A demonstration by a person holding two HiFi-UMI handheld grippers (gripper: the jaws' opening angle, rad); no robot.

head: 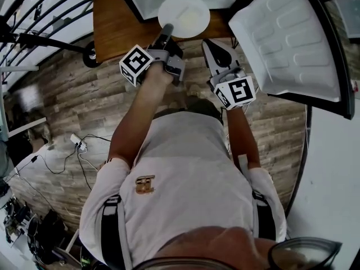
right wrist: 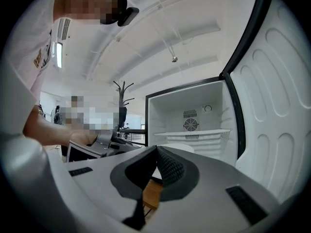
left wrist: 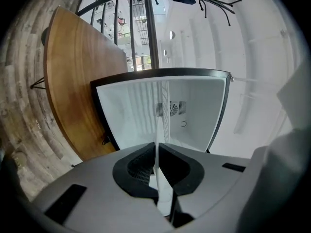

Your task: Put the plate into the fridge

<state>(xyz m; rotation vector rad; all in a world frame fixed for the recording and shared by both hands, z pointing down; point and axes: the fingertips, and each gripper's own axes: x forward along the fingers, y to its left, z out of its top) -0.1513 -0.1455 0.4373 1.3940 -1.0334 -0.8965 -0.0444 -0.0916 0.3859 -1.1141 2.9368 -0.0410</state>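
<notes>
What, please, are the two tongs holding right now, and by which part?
The left tongs grip the plate by the rim nearest the person. The right tongs are shut and hold nothing.

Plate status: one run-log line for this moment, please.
plate: edge clamped in left gripper | right gripper: shut, empty | fridge: door open | stage: plate at fridge opening, not released

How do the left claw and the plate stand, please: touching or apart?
Touching. The left gripper view shows the plate edge-on, pinched in the shut left claw; the head view shows that claw on its near rim.
</notes>
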